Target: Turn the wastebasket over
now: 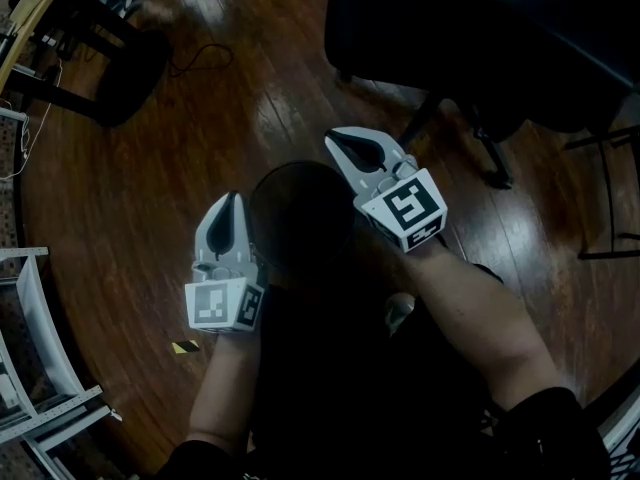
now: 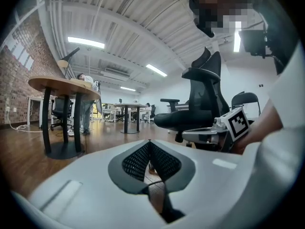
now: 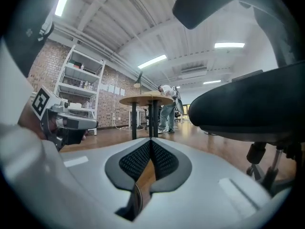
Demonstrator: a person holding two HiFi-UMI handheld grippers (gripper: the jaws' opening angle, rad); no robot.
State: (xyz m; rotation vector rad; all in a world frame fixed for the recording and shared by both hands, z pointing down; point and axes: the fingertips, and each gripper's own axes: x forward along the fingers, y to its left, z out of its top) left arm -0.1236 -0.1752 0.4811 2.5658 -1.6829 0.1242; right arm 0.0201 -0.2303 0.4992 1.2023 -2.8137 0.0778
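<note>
Dark round wastebasket [image 1: 300, 223] lay between the left gripper [image 1: 231, 200] and right gripper [image 1: 338, 141], just beside each; both pairs of jaws were closed, tips touching. Probably light and springy; opposite rim edges offered the best hold.

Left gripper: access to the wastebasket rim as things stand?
Probably yes: the left gripper sits at the left rim of the wastebasket, jaws closed on what looks like its mesh; nothing in the way.

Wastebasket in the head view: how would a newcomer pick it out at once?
On the brown wooden floor, look between the white left gripper and right gripper. The wastebasket is the dark round shape there, far smaller than the black chair beyond it.
</note>
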